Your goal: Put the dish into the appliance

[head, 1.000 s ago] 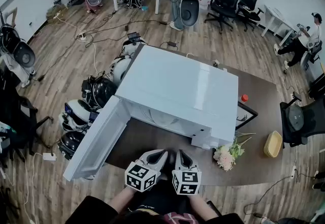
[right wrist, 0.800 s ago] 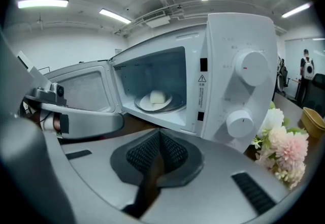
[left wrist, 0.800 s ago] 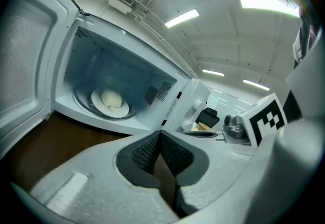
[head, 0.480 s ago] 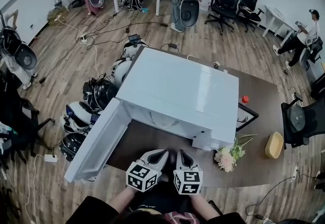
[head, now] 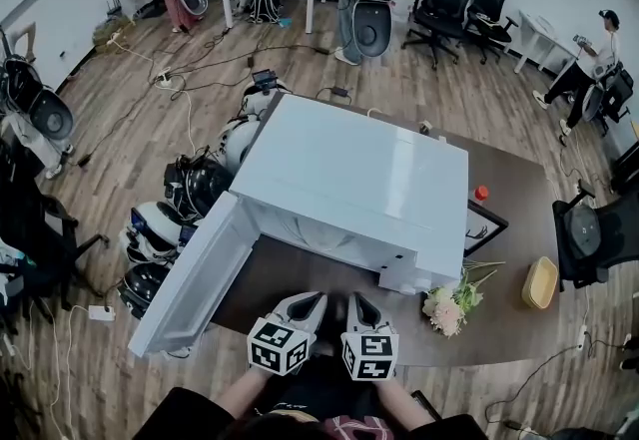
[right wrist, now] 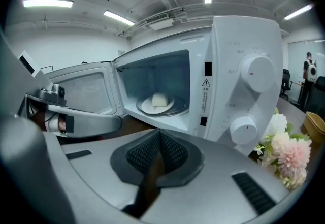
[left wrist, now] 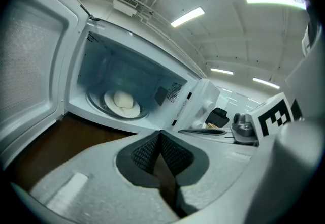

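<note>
Inside the open microwave (right wrist: 244, 40) sat the dish (right wrist: 148, 107), pale bun (right wrist: 160, 99) on it. My left gripper (left wrist: 160, 134) and right gripper (right wrist: 159, 134) had fingers (left wrist: 143, 151) pressed together, empty. Dish looked light, stiff, slick, breakable; I judged the rim the best grip spot.

The white box-shaped microwave oven (head: 349, 184) stands on the dark brown table (head: 509, 228) ahead of both pairs of jaws. Its hinged door (head: 190, 273) swings out to the left of the left gripper (left wrist: 160, 134). The round white dish (right wrist: 158, 102) lies inside the oven, ahead of the right gripper (right wrist: 159, 134). A pale pink flower bunch (right wrist: 284, 152) lies right of the right jaws, and an oval yellow tray (head: 538, 282) lies farther right.
</note>
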A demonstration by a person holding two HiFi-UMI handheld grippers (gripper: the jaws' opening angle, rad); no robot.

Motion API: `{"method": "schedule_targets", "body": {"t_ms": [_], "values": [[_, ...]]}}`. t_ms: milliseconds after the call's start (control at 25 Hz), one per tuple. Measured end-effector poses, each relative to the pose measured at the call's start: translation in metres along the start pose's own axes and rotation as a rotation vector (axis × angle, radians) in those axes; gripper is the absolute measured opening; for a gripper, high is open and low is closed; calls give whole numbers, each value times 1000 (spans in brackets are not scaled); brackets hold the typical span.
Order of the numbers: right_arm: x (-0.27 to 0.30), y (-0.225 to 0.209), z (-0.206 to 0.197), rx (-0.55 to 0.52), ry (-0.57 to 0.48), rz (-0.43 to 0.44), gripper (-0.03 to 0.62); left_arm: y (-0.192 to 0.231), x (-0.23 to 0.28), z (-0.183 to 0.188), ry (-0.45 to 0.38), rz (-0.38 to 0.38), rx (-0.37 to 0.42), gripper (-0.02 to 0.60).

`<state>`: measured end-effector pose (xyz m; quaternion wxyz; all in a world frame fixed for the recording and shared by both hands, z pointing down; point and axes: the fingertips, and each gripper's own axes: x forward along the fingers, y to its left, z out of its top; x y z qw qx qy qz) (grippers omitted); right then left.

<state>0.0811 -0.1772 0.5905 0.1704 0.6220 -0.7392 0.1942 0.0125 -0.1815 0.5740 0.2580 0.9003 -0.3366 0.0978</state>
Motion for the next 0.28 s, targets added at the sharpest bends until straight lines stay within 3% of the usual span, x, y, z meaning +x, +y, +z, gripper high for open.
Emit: {"method": "schedule_targets", "body": {"t_ms": [280], "values": [[-4, 3, -1, 5, 4, 1, 5, 1, -7, 1, -16, 6, -8, 8]]}}
